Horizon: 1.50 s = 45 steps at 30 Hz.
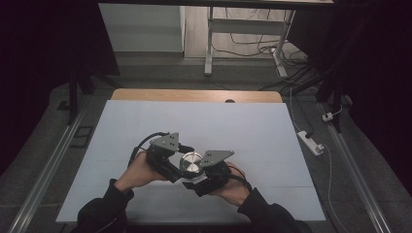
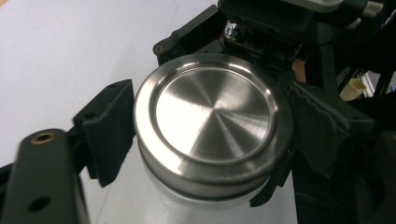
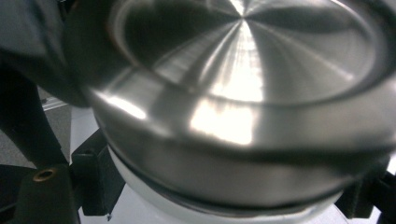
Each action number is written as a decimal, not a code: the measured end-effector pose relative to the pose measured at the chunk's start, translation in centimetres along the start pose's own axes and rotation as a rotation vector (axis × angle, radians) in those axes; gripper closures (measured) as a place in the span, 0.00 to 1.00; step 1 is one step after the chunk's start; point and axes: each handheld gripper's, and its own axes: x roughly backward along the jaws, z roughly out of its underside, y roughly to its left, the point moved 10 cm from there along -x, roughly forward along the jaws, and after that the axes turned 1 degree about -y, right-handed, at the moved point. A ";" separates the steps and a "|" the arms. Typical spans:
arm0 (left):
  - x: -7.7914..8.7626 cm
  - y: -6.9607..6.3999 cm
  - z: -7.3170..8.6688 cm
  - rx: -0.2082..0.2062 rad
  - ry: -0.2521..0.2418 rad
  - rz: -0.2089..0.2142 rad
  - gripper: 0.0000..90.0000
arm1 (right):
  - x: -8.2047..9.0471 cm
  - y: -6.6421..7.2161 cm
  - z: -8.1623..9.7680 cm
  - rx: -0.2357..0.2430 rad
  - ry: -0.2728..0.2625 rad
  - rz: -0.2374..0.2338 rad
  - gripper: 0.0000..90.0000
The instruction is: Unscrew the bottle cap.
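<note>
The left tool [image 1: 176, 164] has its two black pads pressed against opposite sides of the steel lid [image 2: 212, 119], clamped at the rim. The lid sits on a white container [image 2: 187, 205], its brushed top facing up. The right tool [image 1: 206, 177] comes in from the other side, jaws drawn narrow and gripping the white body just under the lid. Lid and container stand between the two tools, above the near middle of the white counter [image 1: 243, 126].
</note>
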 end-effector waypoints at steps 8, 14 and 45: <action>-0.6 0.2 -0.4 0.032 -0.002 -0.074 0.23 | 0.1 -0.5 0.2 -0.022 0.006 0.021 0.17; -1.5 0.8 -1.1 0.134 -0.031 -0.209 0.23 | 0.3 -1.8 0.2 -0.074 0.000 0.092 0.17; -1.3 0.4 -1.1 0.086 -0.044 -0.131 0.22 | 0.2 -0.6 -0.3 -0.048 -0.015 0.048 0.17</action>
